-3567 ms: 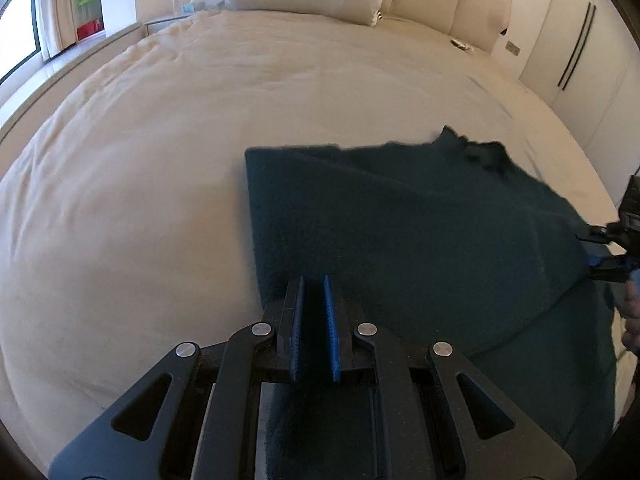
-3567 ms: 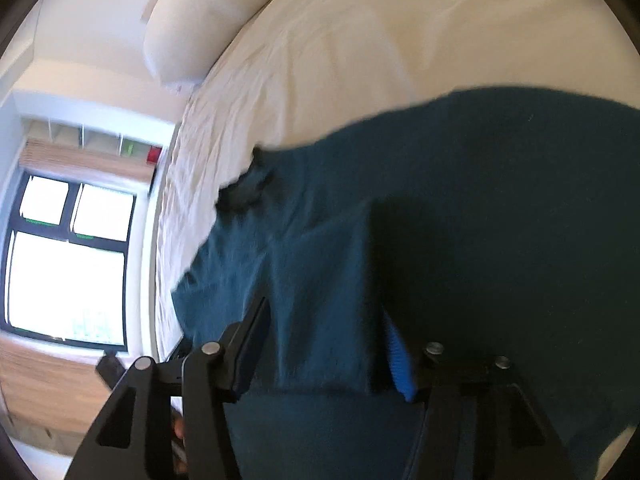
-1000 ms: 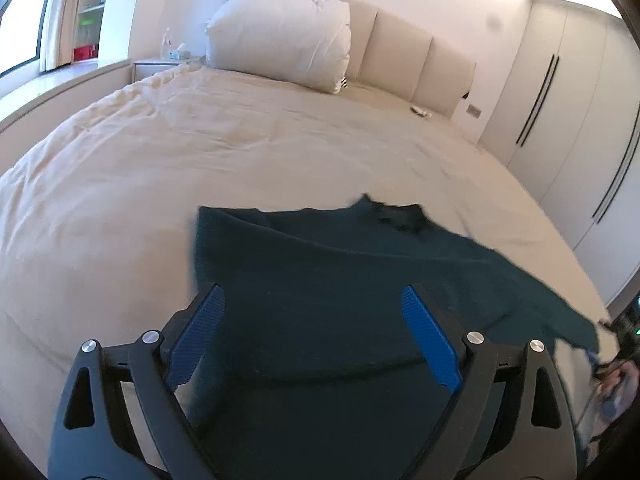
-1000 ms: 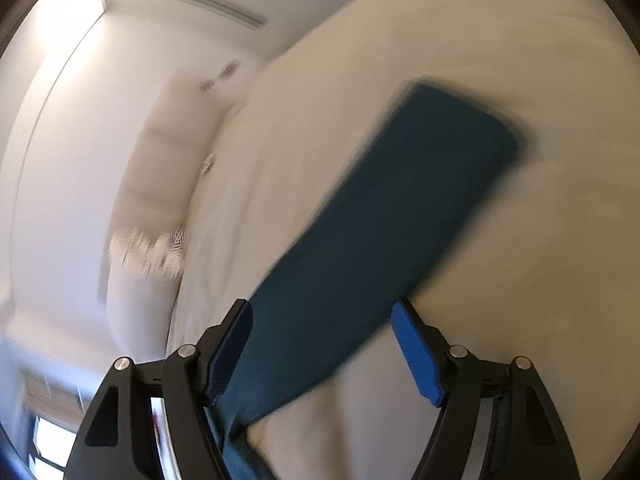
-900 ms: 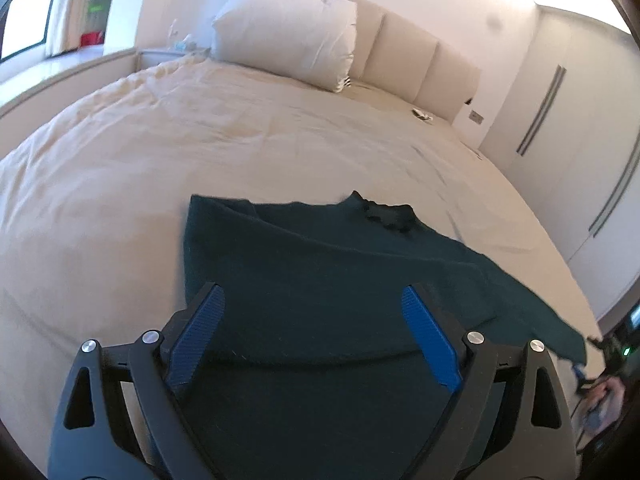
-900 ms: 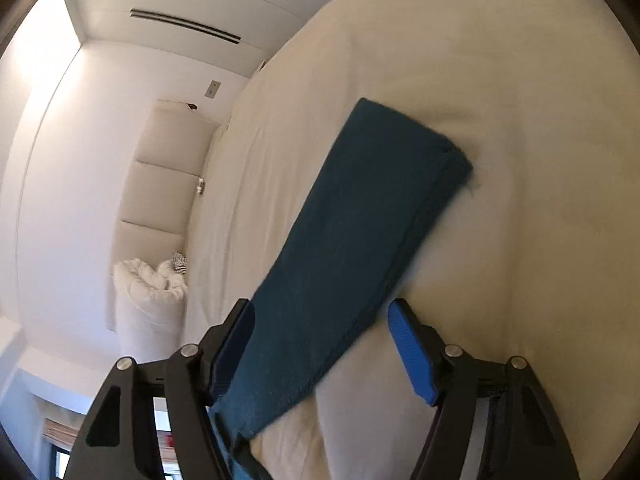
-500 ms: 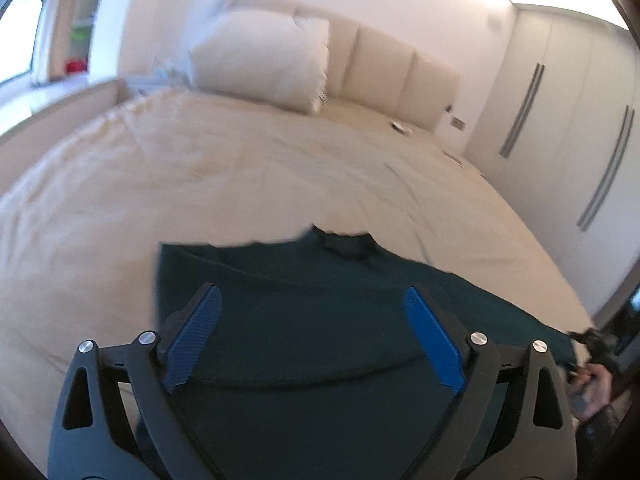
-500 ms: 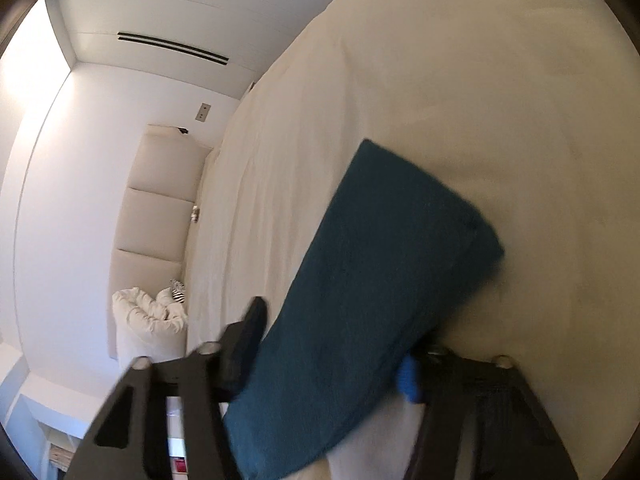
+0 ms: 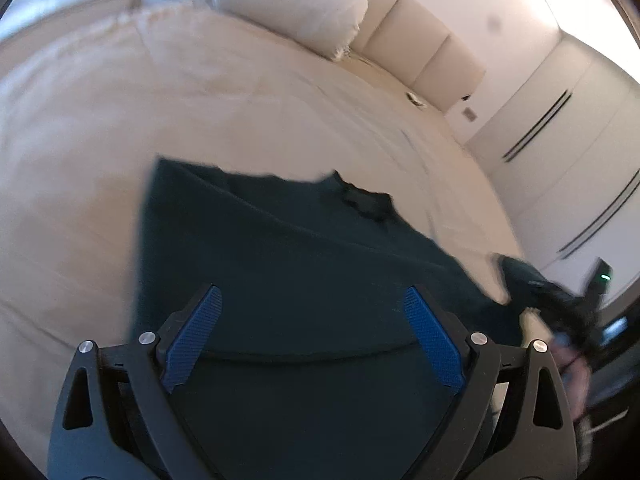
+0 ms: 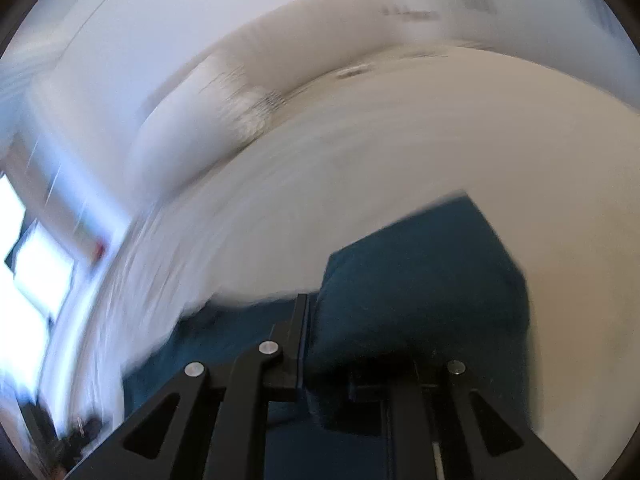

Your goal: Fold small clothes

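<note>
A dark teal sweater (image 9: 288, 264) lies spread on the cream bed, collar (image 9: 366, 202) toward the headboard, its left side folded in. My left gripper (image 9: 314, 336) is open and empty above the sweater's near part. My right gripper (image 10: 332, 344) has closed on the sweater's right sleeve (image 10: 424, 280), which bunches between its fingers and drapes over them; this view is motion-blurred. The right gripper also shows at the right edge of the left wrist view (image 9: 560, 308), blurred, at the sleeve's end.
The cream bed (image 9: 200, 112) stretches wide around the sweater. A white pillow (image 9: 292, 4) and padded headboard (image 9: 420, 52) are at the far end. Wardrobe doors (image 9: 580, 152) stand on the right. A window (image 10: 36, 264) is at the left of the right wrist view.
My right gripper has closed on the sleeve and swung round with it, blurring its view. My left gripper stays open and has shifted slightly over the sweater.
</note>
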`<state>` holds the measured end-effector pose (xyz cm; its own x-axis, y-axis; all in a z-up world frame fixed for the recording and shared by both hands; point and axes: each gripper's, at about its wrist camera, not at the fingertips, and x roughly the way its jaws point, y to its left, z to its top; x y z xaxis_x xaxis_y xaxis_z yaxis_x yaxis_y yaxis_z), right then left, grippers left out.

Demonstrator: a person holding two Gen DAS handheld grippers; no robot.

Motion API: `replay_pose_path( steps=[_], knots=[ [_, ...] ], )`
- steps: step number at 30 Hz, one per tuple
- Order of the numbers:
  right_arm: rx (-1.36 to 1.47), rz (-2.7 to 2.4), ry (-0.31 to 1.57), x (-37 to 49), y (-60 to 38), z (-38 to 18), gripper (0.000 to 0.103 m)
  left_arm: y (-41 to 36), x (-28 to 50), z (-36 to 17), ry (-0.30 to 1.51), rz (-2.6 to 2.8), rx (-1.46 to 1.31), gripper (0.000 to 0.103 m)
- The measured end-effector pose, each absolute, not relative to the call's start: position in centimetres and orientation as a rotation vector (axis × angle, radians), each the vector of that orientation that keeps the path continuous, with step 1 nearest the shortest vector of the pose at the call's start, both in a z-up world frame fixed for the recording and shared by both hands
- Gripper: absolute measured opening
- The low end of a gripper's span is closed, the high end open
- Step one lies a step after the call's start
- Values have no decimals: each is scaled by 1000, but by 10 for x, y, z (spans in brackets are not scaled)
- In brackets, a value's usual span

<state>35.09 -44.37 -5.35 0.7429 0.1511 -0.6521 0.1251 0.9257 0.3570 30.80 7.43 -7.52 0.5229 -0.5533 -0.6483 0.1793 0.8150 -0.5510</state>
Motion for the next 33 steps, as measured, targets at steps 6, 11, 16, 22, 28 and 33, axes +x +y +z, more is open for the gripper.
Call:
replay_pose_path(
  steps=[6, 11, 16, 22, 28, 33],
  knots=[
    [276, 173, 920, 379, -346, -111, 18, 77, 322, -109, 1013, -526, -638, 102],
    [260, 188, 934, 367, -341, -123, 29, 58, 330, -129, 1088, -567, -676, 103],
    [361, 216, 911, 347, -361, -134, 50, 33, 345, -128, 1168, -624, -744, 103],
    [459, 264, 891, 346, -373, -132, 52, -8, 380, -141, 1287, -608, -707, 103],
    [627, 252, 850, 314, -409, -128, 57, -34, 394, -134, 1263, -580, -604, 61],
    [1004, 130, 711, 251, -481, -141, 76, -36, 393, -145, 1275, -549, -548, 23]
  ],
)
